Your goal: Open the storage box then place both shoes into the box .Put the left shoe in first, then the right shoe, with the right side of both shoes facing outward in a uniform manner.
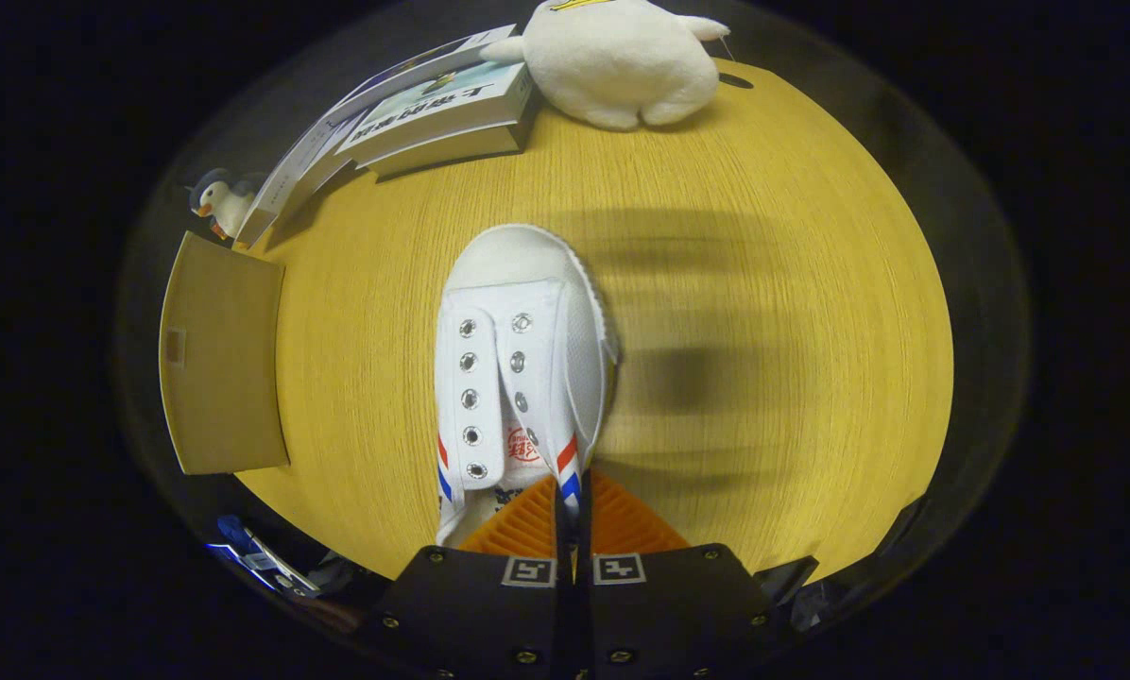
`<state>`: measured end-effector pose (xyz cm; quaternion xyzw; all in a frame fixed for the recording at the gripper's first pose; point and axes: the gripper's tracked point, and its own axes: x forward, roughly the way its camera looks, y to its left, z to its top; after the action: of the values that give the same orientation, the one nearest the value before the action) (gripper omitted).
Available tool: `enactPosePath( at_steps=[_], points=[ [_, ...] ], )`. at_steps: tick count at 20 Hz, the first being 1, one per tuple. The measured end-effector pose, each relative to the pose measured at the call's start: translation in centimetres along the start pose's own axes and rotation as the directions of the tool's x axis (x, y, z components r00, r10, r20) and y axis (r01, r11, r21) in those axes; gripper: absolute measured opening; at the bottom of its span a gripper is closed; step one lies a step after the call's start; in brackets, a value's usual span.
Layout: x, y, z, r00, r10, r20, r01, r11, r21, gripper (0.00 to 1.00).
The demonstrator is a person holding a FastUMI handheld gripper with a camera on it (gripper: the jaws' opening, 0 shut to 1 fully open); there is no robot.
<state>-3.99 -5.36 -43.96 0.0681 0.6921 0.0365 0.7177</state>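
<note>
Tool (573, 515) clamped on the white shoe's (518, 368) side wall, heel hidden behind its fingers (522, 529).

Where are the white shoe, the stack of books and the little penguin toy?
white shoe (518, 264): gripper view, toe cap.
stack of books (442, 109): gripper view, top cover.
penguin toy (217, 203): gripper view, body.

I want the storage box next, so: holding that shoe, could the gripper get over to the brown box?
Probably yes: the gripper, shut on the white shoe, has bare table between it and the brown box.
</note>
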Motion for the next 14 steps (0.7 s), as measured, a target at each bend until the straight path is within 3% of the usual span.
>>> enactPosePath(
  at_steps=[5, 14],
  points=[
    [-1.5, 2.2, -0.6, 0.995, 0.099, 0.003, -0.099, 0.994, 0.050, 0.00],
    [-8.6, 7.6, 1.9, 0.990, 0.116, 0.084, -0.112, 0.992, -0.051, 0.00]
  ],
)
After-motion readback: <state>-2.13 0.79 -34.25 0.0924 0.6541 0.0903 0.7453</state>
